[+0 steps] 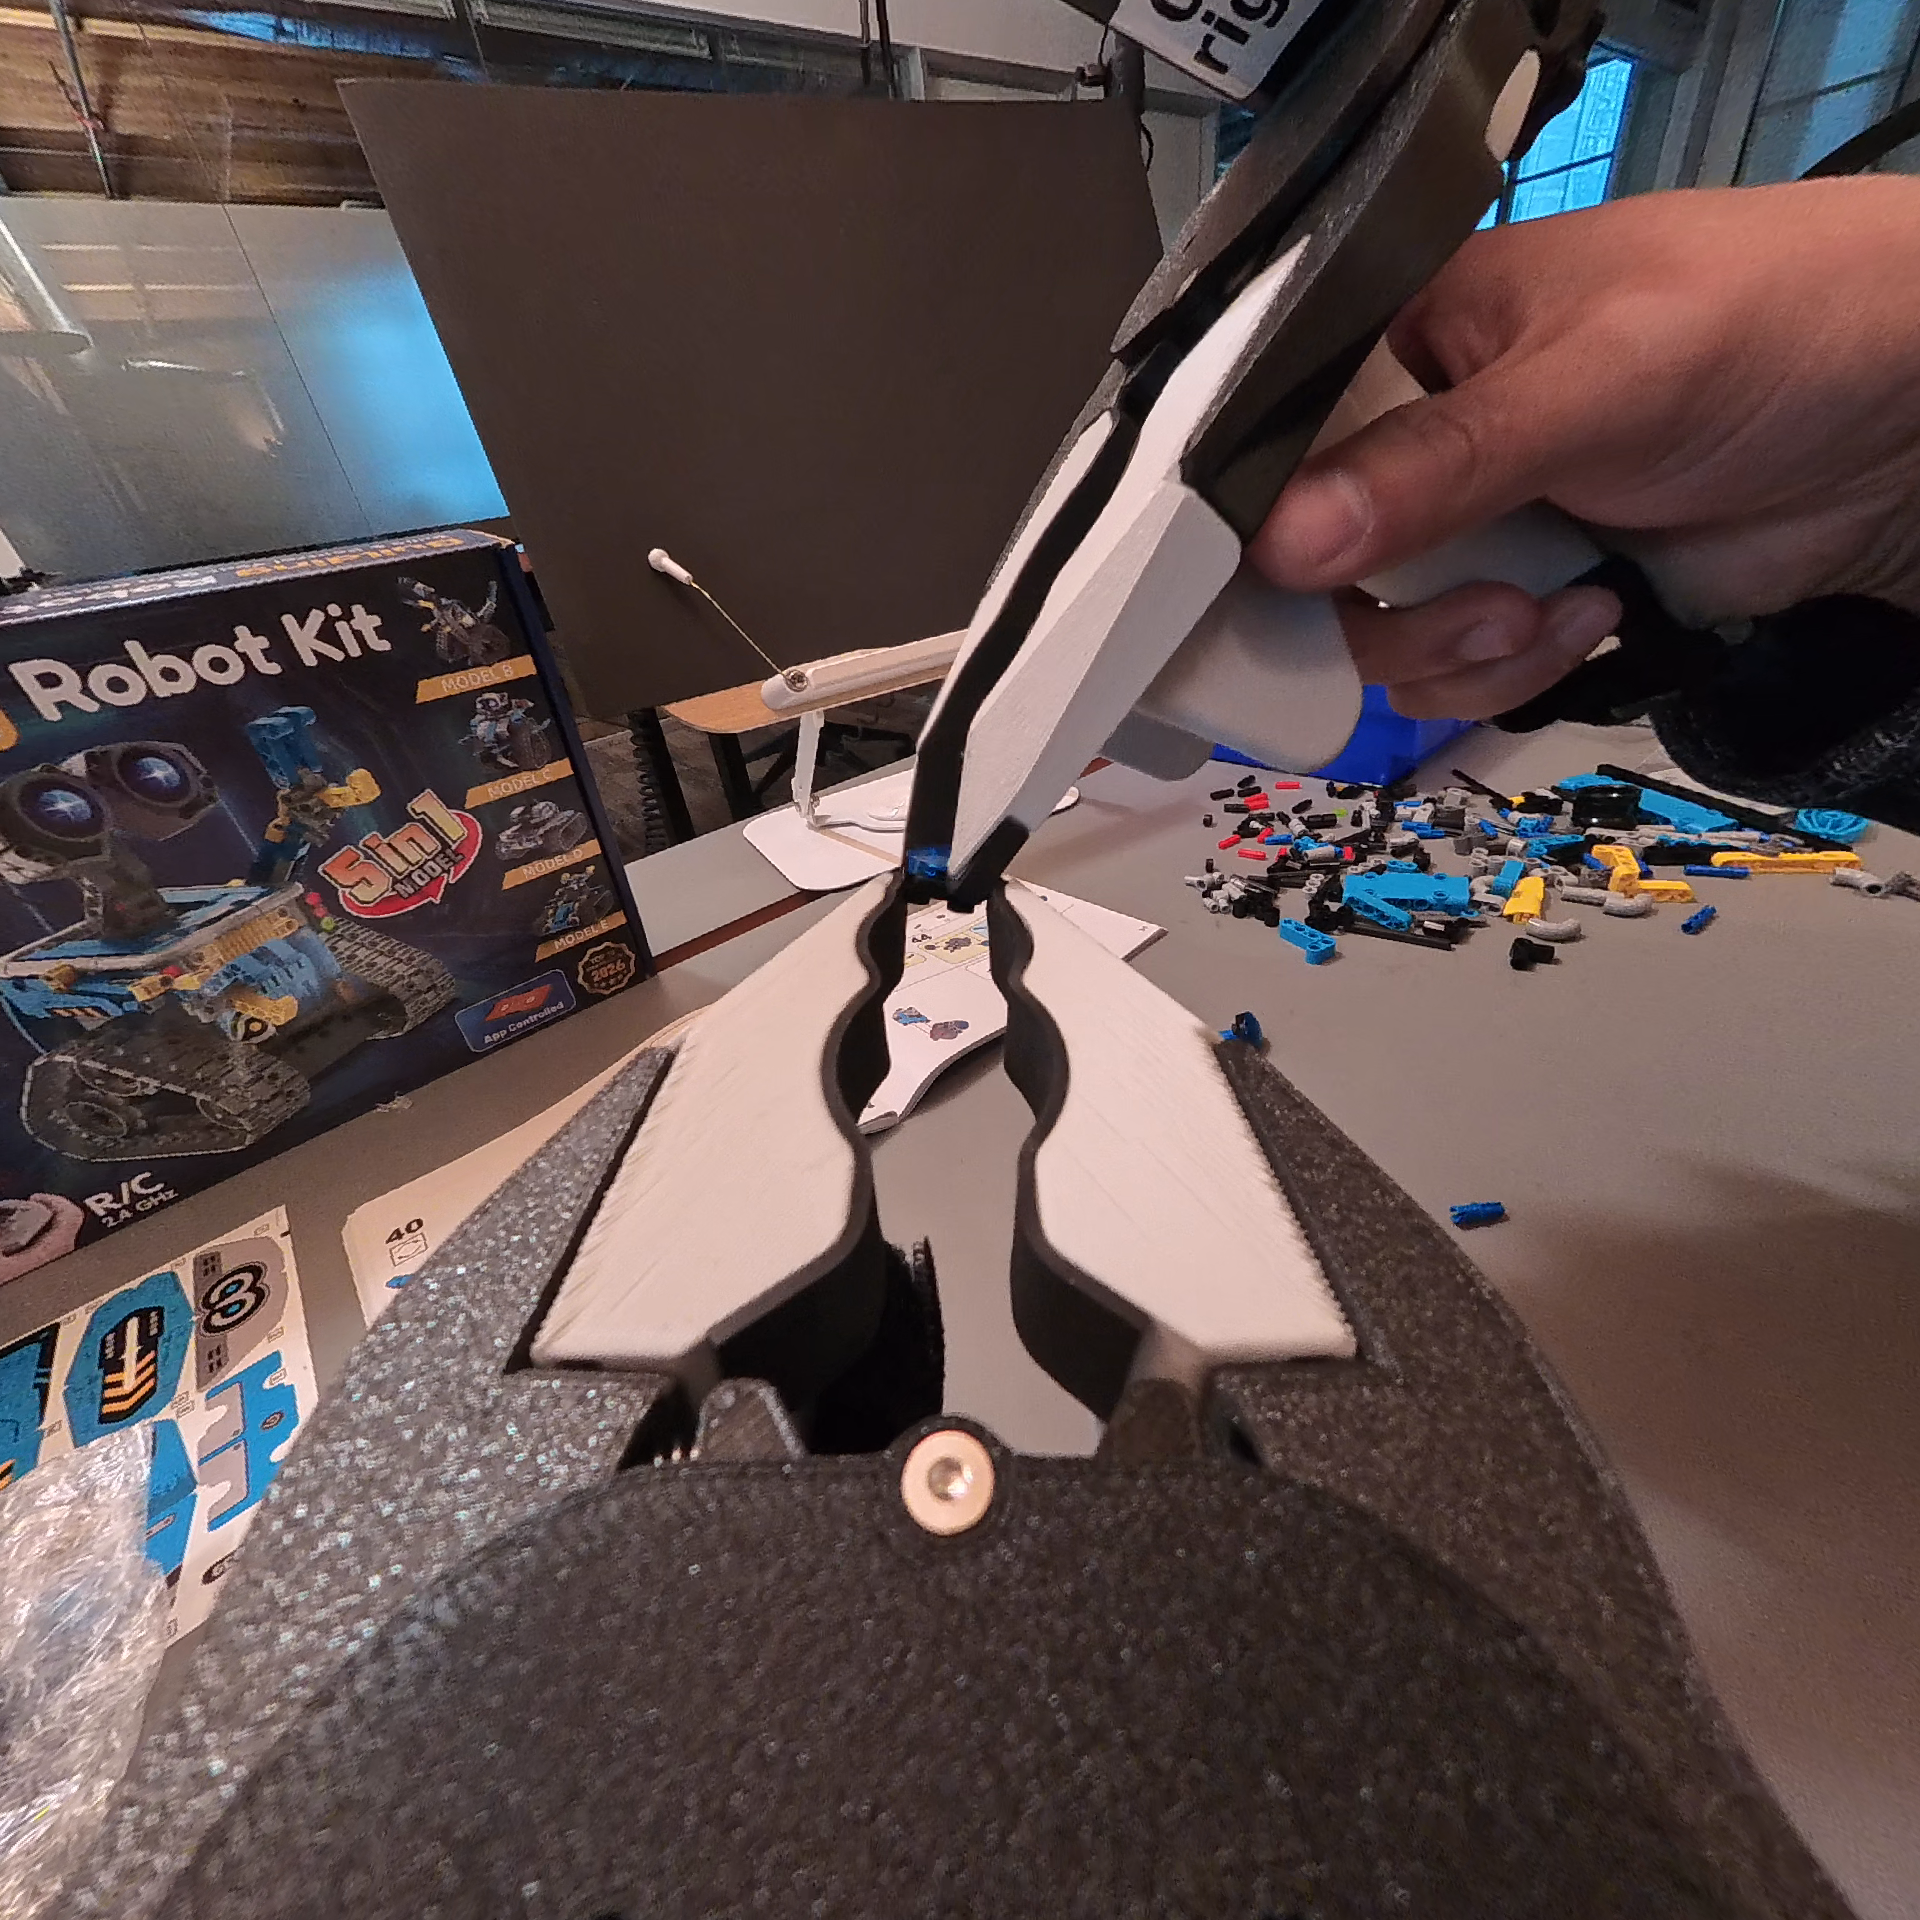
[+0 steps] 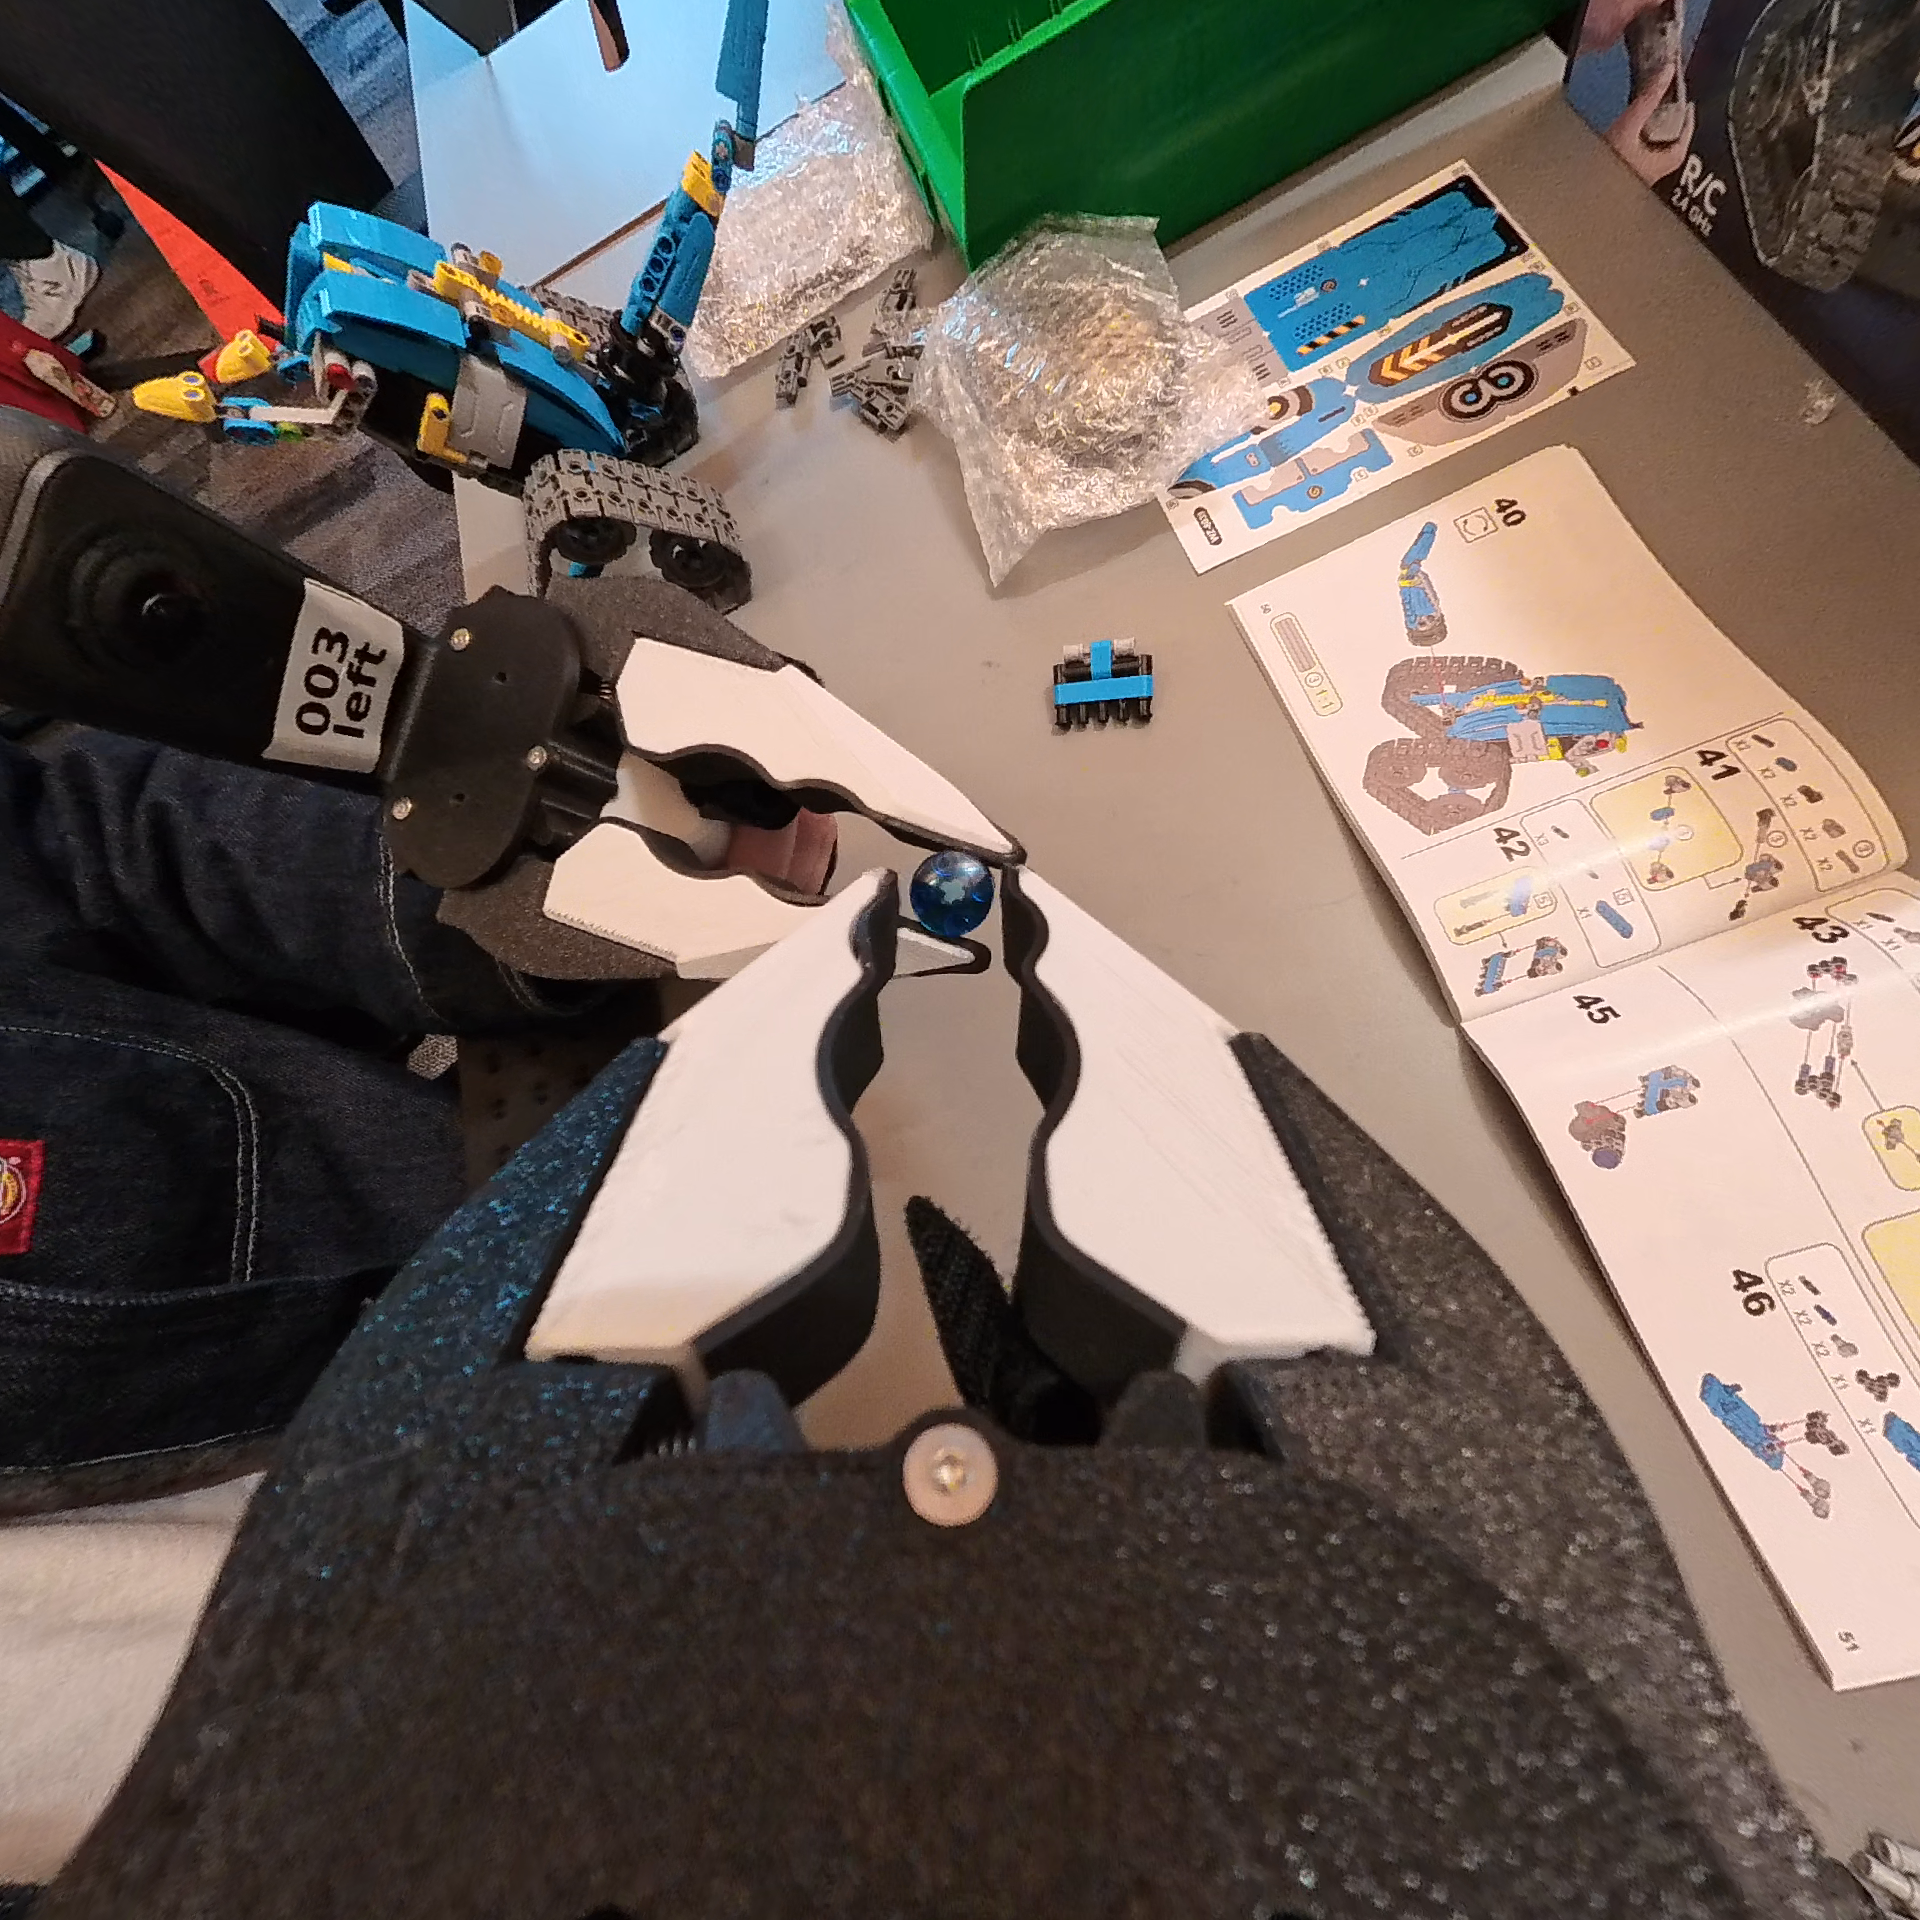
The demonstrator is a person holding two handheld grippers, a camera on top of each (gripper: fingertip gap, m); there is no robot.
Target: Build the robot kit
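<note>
While the two grippers meet above the table (image 2: 1039, 582), we judge the work in hand to be a fine pinch at the very fingertips. It calls for light, even pressure and squarely aligned tips, since so small and round a thing would, we think, squirt out sideways under a skewed squeeze.

The left gripper (image 2: 997, 902) reaches in from the left with its jaws part open. One fingertip lies on the far side of the small blue piece (image 2: 951, 885) and the other on the near side, passing beneath it; whether either tip presses on the piece we cannot tell. The right gripper (image 1: 956, 862), held in a hand (image 1: 1662, 436), comes down from above and closes narrowly on the piece, with hardly a sliver of gap showing on either side.

The piece itself is a glossy, translucent dark-blue dome or bead with a pale star-like glint inside. It hangs clear of the tabletop, right at the crossing of the four tips.

Around it, from left to right, we see:
- a partly built blue-and-yellow tracked model (image 2: 468, 343) at the far left
- a small black-and-blue assembly (image 2: 1101, 686) lying alone just beyond the tips
- crumpled bubble wrap (image 2: 1070, 384) in front of a green bin (image 2: 1143, 104)
- a sticker sheet (image 2: 1403, 343)
- an open instruction booklet (image 2: 1662, 1039) on the right
- a dark printed box (image 2: 1766, 156) at the far right corner
</note>
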